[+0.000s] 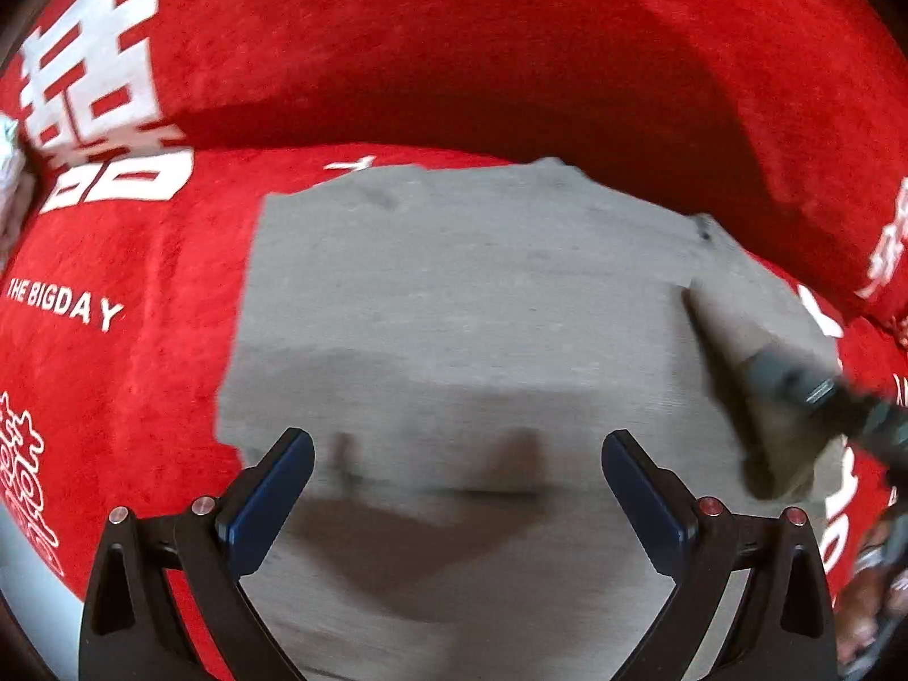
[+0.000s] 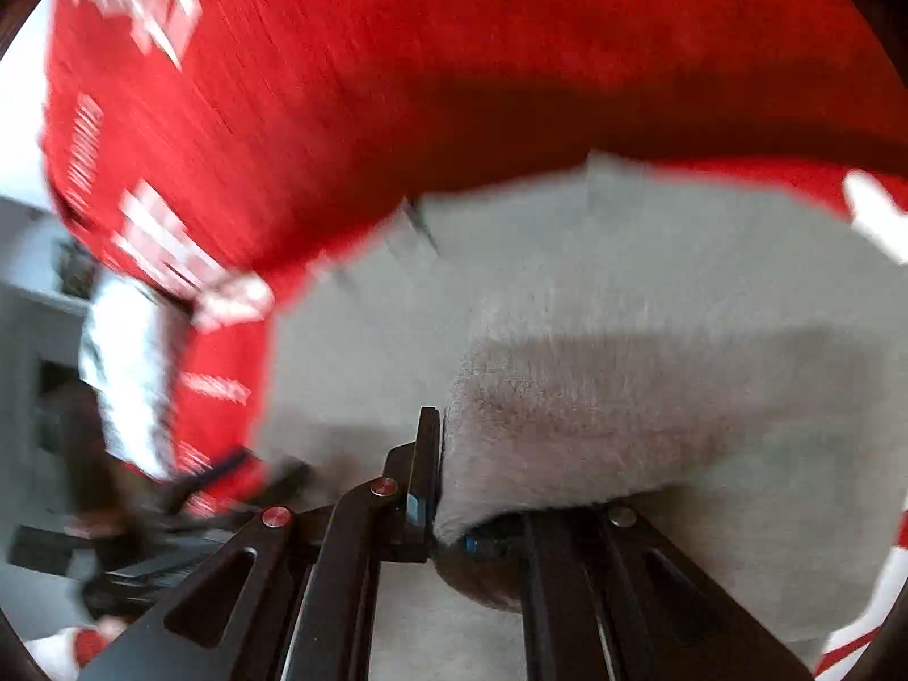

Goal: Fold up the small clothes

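Here, taken from left to right in the left wrist view: a red plush cover [image 1: 142, 261] lay over a seat and its raised back, printed in white with large characters and the words "THE BIGDAY". A pale strip of floor showed at the lower left edge.

Item, grey garment [image 1: 454, 295]: spread flat on the red cover at the middle of the view, its near part under shadow, its far edge against the foot of the seat back. Its right portion was lifted into a raised fold.

Item, left gripper [image 1: 457, 488]: poised above the near edge of the grey garment, jaws spread wide, blue pads facing each other, nothing between them and no cloth touched.

Item, right gripper [image 1: 817, 391]: seen blurred at the right of the same view, pinching the lifted fold of the garment.

In the right wrist view, much blurred: a person's pale sleeve [image 2: 125, 374] at the left, beside the red cover [image 2: 284, 85]; further left, dim room furnishings that could not be made out. At the middle, the right gripper [image 2: 434, 505] had its jaws pressed together on an edge of the grey garment [image 2: 596, 397], which draped to the right over one finger, the rest lying flat on the cover.
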`<state>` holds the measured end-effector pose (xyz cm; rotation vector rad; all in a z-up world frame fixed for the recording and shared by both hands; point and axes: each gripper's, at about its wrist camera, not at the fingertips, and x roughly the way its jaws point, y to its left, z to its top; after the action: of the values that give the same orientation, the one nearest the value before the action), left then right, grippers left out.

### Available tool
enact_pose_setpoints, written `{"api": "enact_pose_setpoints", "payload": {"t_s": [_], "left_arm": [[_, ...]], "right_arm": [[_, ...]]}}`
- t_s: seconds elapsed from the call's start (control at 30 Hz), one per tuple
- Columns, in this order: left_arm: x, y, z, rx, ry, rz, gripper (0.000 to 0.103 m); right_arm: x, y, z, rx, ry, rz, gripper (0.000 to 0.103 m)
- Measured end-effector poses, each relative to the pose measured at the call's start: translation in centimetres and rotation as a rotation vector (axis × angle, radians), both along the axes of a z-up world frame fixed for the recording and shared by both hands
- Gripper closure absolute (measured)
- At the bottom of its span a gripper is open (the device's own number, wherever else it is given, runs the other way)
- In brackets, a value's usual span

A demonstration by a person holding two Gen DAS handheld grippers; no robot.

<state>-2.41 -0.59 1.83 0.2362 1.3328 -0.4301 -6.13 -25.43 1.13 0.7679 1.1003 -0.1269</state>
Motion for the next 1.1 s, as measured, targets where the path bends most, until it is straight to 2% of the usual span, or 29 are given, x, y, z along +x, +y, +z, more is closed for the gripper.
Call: {"api": "enact_pose_setpoints", "payload": {"t_s": [0.07, 0.13, 0.17, 0.2, 0.3, 0.33, 0.37, 0.4, 0.43, 0.5, 0.6, 0.67, 0.77, 0.8, 0.83, 0.87, 0.9, 0.97, 1.1], "left_arm": [[0.5, 1.0, -0.6, 0.000, 0.006, 0.020, 0.001], [0.9, 1.4, -1.1, -0.010, 0.015, 0.038, 0.001], [1.0, 1.7, -1.2, -0.020, 0.018, 0.046, 0.001], [1.2, 1.7, -1.2, -0.026, 0.020, 0.050, 0.001], [1.7, 2.5, -0.9, -0.088, 0.039, 0.068, 0.001], [1.9, 2.8, -0.7, -0.114, 0.053, 0.073, 0.001], [2.1, 3.0, -0.7, -0.143, 0.070, 0.078, 0.001], [2.5, 3.2, -0.6, -0.183, 0.092, 0.084, 0.001], [2.6, 3.3, -0.4, -0.209, 0.103, 0.086, 0.001], [3.3, 3.6, -0.2, -0.293, 0.141, 0.090, 0.001], [4.3, 3.8, -0.5, -0.406, 0.211, 0.099, 0.001], [4.9, 4.0, -1.0, -0.461, 0.254, 0.112, 0.001], [5.5, 4.5, -2.2, -0.559, 0.346, 0.155, 0.001], [5.6, 4.7, -2.7, -0.594, 0.379, 0.172, 0.001], [5.6, 4.8, -2.9, -0.603, 0.389, 0.176, 0.001], [5.6, 4.7, -3.1, -0.600, 0.396, 0.178, 0.001], [5.5, 4.7, -3.3, -0.591, 0.397, 0.176, 0.001], [5.4, 4.5, -3.8, -0.560, 0.399, 0.169, 0.001], [4.9, 4.0, -4.4, -0.520, 0.402, 0.159, 0.001]], "right_arm": [[-0.1, 0.0, -1.5, 0.028, 0.055, -0.041, 0.089], [-1.3, -0.9, -1.5, 0.118, 0.021, -0.112, 0.065], [-1.9, -1.4, -1.4, 0.158, 0.004, -0.145, 0.044], [-2.9, -2.0, -0.9, 0.198, -0.029, -0.198, 0.037], [-5.5, -3.7, -0.4, 0.207, -0.050, -0.353, 0.037], [-5.8, -4.2, -0.4, 0.219, -0.056, -0.404, 0.038], [-6.4, -5.1, -0.7, 0.240, -0.063, -0.467, 0.053], [-6.5, -5.7, -0.9, 0.252, -0.065, -0.514, 0.084], [-6.1, -6.2, -1.1, 0.250, -0.064, -0.529, 0.095], [-4.1, -5.8, -0.5, 0.213, -0.086, -0.477, 0.095], [0.8, -2.2, 1.7, 0.108, -0.122, -0.227, 0.095], [2.8, 0.8, 2.3, 0.095, -0.122, -0.099, 0.095], [4.7, 4.6, 0.8, 0.122, -0.061, 0.054, 0.091], [5.2, 5.9, -0.1, 0.112, -0.006, 0.100, 0.085], [4.5, 6.3, -0.6, 0.103, 0.025, 0.124, 0.077], [3.8, 6.6, -1.0, 0.098, 0.045, 0.142, 0.059], [2.8, 6.6, -1.1, 0.096, 0.048, 0.146, 0.048], [1.1, 6.1, -0.7, 0.114, 0.033, 0.126, 0.047], [-4.2, 3.3, -0.8, 0.202, 0.037, -0.016, 0.047]]}}
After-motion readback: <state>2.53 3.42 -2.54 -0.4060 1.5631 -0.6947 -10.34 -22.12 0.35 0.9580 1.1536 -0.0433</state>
